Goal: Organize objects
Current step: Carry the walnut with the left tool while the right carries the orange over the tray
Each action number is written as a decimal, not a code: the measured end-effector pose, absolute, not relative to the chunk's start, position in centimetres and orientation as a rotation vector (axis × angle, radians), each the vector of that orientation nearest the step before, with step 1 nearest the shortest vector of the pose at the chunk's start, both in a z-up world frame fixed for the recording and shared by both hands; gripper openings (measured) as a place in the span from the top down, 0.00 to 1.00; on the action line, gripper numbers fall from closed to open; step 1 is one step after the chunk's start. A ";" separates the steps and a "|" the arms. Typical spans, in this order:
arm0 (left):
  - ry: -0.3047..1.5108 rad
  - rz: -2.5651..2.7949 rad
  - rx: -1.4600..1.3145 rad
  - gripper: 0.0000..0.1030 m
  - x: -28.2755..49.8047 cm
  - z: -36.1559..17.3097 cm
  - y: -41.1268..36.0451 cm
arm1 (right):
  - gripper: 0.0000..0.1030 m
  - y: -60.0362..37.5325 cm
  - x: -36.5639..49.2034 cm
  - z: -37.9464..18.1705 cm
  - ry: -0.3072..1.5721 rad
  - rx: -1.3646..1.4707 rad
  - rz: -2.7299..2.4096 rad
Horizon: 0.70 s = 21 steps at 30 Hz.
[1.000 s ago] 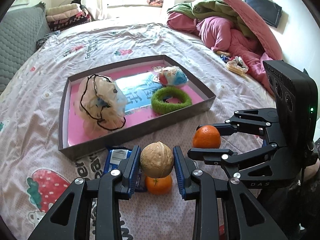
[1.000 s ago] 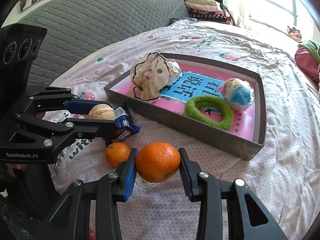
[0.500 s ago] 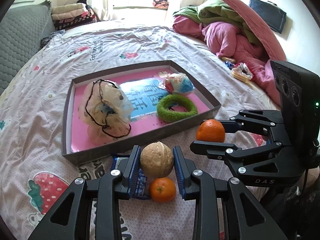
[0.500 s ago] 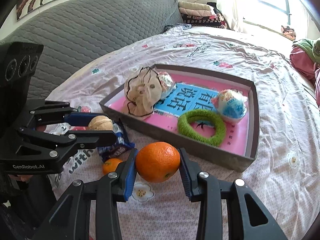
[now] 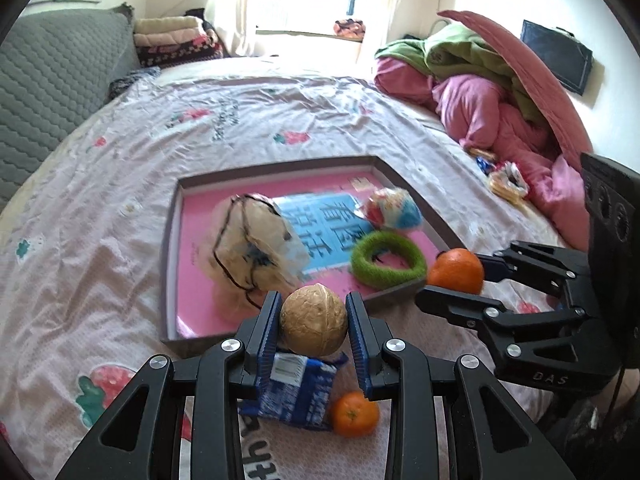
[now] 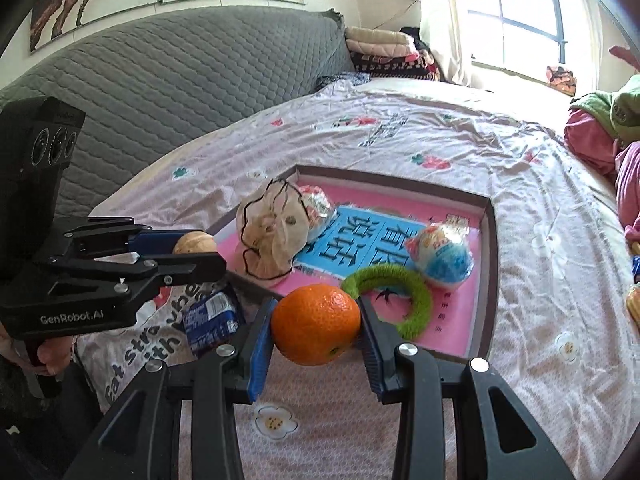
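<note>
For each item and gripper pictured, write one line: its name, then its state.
Left gripper: shut on the tan walnut, lifted.
Right gripper: shut on the large orange, lifted.
Small orange tangerine: loose on the bedsheet.
Blue snack packet: lying outside the tray.
Green fuzzy ring: flat inside the shallow pink-lined tray.

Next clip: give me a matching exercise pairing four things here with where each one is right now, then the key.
Things:
1. walnut
2. large orange
3. green ring
4. small orange

Places:
A. lying in the tray
B. on the bedsheet, outside the tray
C. clamped in the right tool
D. clamped in the left tool

Pairs: 1-D, 2-C, 3-A, 4-B
</note>
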State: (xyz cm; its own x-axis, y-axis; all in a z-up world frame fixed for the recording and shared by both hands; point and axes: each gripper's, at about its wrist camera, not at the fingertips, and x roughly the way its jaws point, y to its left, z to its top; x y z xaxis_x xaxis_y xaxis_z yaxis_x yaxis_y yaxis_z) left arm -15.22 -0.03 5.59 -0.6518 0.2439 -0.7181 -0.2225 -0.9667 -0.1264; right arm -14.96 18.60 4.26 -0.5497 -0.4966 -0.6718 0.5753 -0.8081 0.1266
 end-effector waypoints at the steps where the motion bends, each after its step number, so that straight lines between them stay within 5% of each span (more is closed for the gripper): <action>1: -0.047 2.649 -1.150 0.68 -15.3 5.7 -0.2 | 0.61 18.6 -15.0 4.4 0.142 0.958 -2.330; 21: -0.115 2.748 -1.040 0.68 -16.6 7.2 -0.4 | 0.61 19.4 -15.9 6.8 0.149 0.791 -2.495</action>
State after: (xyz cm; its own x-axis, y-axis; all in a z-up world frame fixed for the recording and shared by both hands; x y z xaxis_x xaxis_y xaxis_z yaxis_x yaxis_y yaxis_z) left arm -16.64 -0.37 7.21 -0.7322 0.2139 -0.6466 -0.1592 -0.9768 -0.1429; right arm -15.86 19.42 6.79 -0.6978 -0.4408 -0.5646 0.5048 -0.8618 0.0490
